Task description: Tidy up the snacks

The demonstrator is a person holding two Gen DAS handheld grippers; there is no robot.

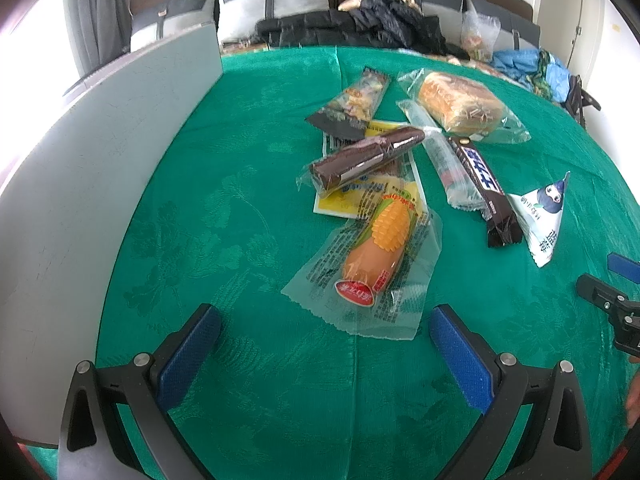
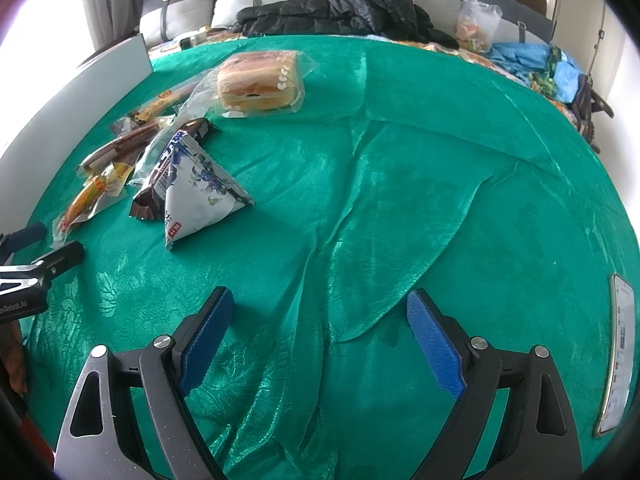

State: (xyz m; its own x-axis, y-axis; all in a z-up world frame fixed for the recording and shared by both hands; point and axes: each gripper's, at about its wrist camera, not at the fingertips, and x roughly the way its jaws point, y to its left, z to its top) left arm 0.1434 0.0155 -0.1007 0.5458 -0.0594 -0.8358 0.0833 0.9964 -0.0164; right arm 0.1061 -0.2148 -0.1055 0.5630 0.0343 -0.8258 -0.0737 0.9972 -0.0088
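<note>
Green patterned cloth (image 1: 248, 184) covers the surface, creased into long folds at the centre of the right wrist view. Snacks lie in a loose cluster at centre and upper right of the left wrist view. Nearest the left gripper (image 1: 324, 336) is a corn sausage (image 1: 376, 256) in a clear wrapper, its lower edge between the blue pads, which stand wide apart and hold nothing. Above it a chocolate roll (image 1: 366, 158) lies across a yellow packet (image 1: 360, 196). Farther up sit a nut bar (image 1: 352, 102) and a wrapped bread loaf (image 1: 460, 106). To the right lie a clear tube packet (image 1: 444, 160), a dark chocolate bar (image 1: 486, 188) and a white triangular blueberry pack (image 1: 544, 220), the bar's end touching the pack.

In the right wrist view the right gripper (image 2: 320, 336) hovers over bare cloth, fingers spread wide and empty, with the triangular pack at centre left. A white panel (image 1: 100, 168) borders the cloth on the left. A phone (image 2: 618, 356) lies at the right edge. Behind are a black jacket (image 2: 340, 12) and grey cushions (image 2: 180, 12).
</note>
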